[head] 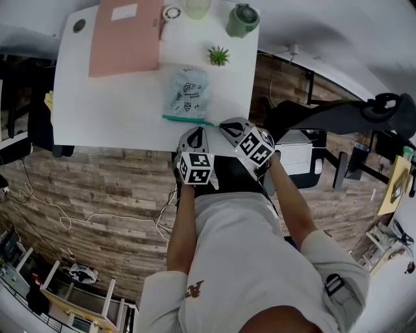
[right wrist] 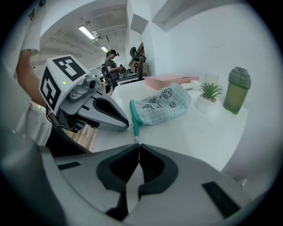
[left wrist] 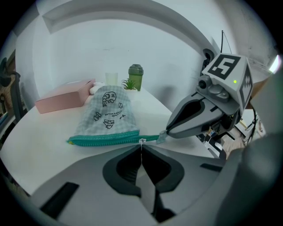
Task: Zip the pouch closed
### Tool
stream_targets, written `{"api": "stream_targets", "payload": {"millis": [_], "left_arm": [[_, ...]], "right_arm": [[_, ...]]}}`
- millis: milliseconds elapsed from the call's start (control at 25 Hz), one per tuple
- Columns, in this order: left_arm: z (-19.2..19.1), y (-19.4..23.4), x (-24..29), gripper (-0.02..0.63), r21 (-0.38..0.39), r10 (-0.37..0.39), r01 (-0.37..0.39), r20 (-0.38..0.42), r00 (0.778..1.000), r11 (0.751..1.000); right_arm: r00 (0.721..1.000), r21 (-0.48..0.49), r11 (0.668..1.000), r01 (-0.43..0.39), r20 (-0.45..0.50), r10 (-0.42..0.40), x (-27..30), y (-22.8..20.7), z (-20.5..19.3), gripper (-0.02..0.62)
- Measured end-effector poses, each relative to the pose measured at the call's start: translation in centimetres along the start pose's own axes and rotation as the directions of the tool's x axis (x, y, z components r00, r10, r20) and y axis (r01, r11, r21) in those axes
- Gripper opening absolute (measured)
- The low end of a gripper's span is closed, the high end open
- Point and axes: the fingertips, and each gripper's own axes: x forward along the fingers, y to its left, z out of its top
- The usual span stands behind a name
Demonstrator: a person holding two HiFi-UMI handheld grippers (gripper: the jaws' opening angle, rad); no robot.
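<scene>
At pouch (head: 185, 91), left claw (left wrist: 141, 144), right claw (right wrist: 138, 144), clamping zipper (left wrist: 106, 140)

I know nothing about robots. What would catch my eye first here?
Two grey hand-held grippers with black-and-white marker cubes meet at the near edge of the white table. The left gripper is shut on the zipper pull of a checked pouch, and the right gripper on the pouch's teal end. Behind it stand a pink box, a small plant and a green bottle.
</scene>
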Motion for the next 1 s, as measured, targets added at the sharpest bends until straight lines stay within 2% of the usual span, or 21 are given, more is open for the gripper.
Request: {"api": "stream_targets", "payload": {"millis": [720, 1000], "left_arm": [[0.4, 1.2, -0.7, -0.001, 0.008, 0.008, -0.008, 0.01, 1.0, 1.0], [0.4, 2.8, -0.9, -0.002, -0.013, 0.03, -0.029, 0.007, 1.0, 0.999]], "right_arm": [[1.0, 0.023, 0.999, 0.03, -0.004, -0.03, -0.3, 0.0, 0.4, 0.005], [0.999, 0.052, 0.998, 0.046, 0.005, -0.047, -0.3, -0.4, 0.1, 0.005]]}}
